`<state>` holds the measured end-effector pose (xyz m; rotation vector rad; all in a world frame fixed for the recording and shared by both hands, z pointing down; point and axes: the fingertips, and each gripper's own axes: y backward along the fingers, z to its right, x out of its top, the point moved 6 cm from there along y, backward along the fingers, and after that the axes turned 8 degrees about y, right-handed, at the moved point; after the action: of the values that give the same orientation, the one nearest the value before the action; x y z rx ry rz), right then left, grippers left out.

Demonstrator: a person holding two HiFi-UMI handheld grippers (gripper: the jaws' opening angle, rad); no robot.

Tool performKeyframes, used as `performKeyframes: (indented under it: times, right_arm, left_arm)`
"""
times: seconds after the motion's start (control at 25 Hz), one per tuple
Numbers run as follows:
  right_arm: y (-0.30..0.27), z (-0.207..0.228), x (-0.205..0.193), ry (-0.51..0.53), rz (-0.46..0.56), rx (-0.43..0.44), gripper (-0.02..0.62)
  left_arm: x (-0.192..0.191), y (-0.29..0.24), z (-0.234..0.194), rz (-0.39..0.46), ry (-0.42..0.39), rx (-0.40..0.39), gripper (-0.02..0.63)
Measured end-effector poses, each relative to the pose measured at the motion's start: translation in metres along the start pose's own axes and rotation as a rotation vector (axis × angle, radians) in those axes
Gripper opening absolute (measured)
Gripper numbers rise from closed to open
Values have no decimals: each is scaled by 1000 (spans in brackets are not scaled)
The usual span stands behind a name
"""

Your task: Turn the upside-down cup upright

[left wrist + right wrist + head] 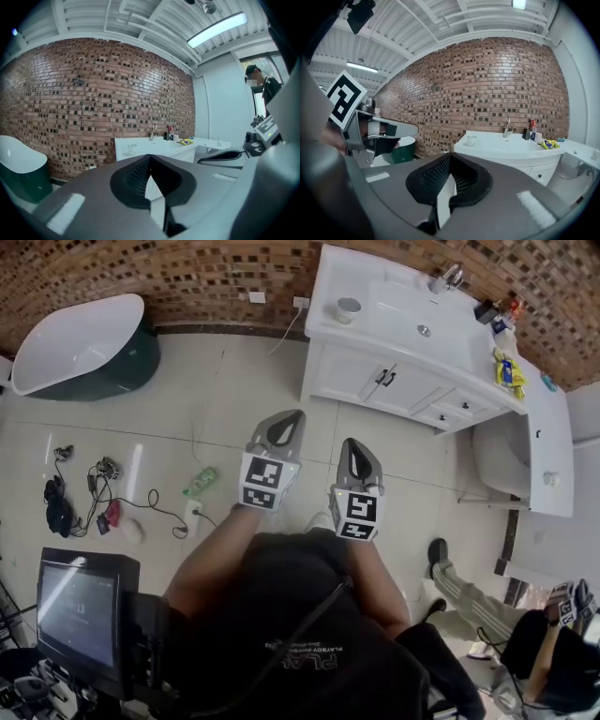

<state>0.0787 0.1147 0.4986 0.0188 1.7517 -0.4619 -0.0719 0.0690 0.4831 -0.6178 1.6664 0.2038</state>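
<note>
Approach stage. The left hand-held gripper (289, 423) and the right hand-held gripper (352, 451) hung side by side over the tiled floor, each with its jaws pressed together and nothing between them. The small clear glass cup (348, 307) stood well ahead of both, on the near left corner of the white vanity surface (328, 287). It lay slightly left of the left hand-held gripper's line (131, 148) and slightly right of the right one's (471, 140). Its long axis appeared vertical, so that it rested on one end. At this range the views were too small to confirm which end faced up. To do the step well, one hand-held gripper would probably be brought level with the cup's side wall and its jaws spread before arrival. The pinch should fall near mid-height across the wall, which would leave room for a half-turn clear of the surface.
</note>
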Motion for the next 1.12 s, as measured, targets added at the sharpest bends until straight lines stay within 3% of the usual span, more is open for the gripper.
performKeyframes:
  times: [0.48,0.72,1.12]
  right_arm:
    - [29,54,-4,7,8,-24,12]
    - [38,47,4,20,61,-19,12]
    - [34,47,5,30,59,-38,12]
  left_arm:
    - [3,3,40,-2,21,27,-2]
    - [1,8,43,-1,16,38,-2]
    - [3,12,34,11,15,59,-2]
